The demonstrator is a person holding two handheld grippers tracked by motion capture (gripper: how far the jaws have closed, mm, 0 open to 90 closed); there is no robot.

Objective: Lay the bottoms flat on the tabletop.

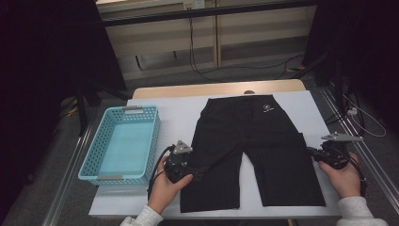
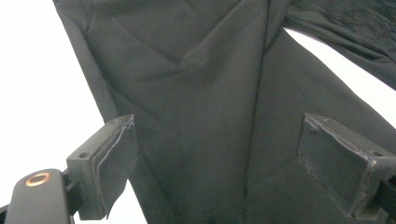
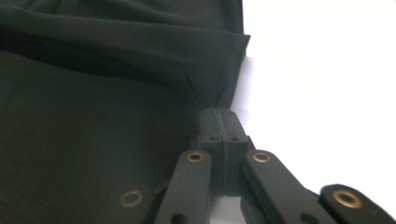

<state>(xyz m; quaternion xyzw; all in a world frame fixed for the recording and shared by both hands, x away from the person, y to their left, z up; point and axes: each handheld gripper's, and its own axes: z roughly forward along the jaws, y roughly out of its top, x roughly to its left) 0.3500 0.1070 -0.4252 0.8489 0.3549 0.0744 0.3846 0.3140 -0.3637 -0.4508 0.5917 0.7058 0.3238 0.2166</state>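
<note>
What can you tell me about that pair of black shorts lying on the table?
The black fabric shorts lie flat on the white table cover, waistband away from the person, both legs toward them. A small white logo sits near the waistband. The cloth looks thin and matte, with soft creases. The right tongs are shut at the outer edge of one leg, seemingly pinching the hem. The left tongs hang open over the other leg, fabric between the jaws, not pressed. A light blue plastic basket stands apart beside it.

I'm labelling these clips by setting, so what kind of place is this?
Probably a lab or recording workspace: a white-covered table with black shorts laid flat, a blue basket beside them, and loose cables on the floor behind.
</note>
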